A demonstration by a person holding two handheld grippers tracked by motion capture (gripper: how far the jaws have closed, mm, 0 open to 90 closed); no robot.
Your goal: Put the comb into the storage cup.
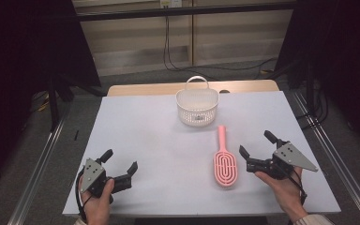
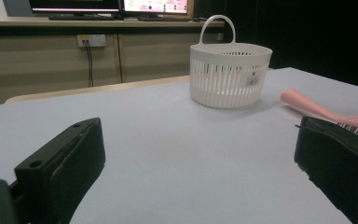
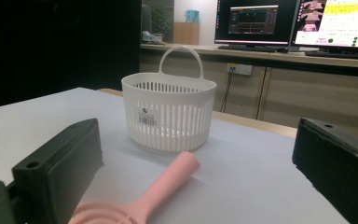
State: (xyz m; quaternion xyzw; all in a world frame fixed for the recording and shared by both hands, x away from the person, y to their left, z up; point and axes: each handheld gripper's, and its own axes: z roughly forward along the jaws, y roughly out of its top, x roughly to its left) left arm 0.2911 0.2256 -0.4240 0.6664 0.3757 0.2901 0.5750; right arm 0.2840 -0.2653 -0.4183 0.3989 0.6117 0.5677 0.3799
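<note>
Pink hairbrush [image 1: 225, 162] lies flat on the white table [image 1: 145, 140], handle toward the white basket [image 1: 197, 107].
The right gripper [image 1: 257, 150] rests just beside the brush head, jaws wide and empty; the left gripper [image 1: 120, 165], well apart, also gapes empty.

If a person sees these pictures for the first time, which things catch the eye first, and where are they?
A pink plastic hairbrush lies flat on the white table, right of centre, its handle pointing to a white slotted plastic basket with a loop handle near the far edge. The right gripper is open just beside the brush head; the left gripper is open near the front left corner.
</note>
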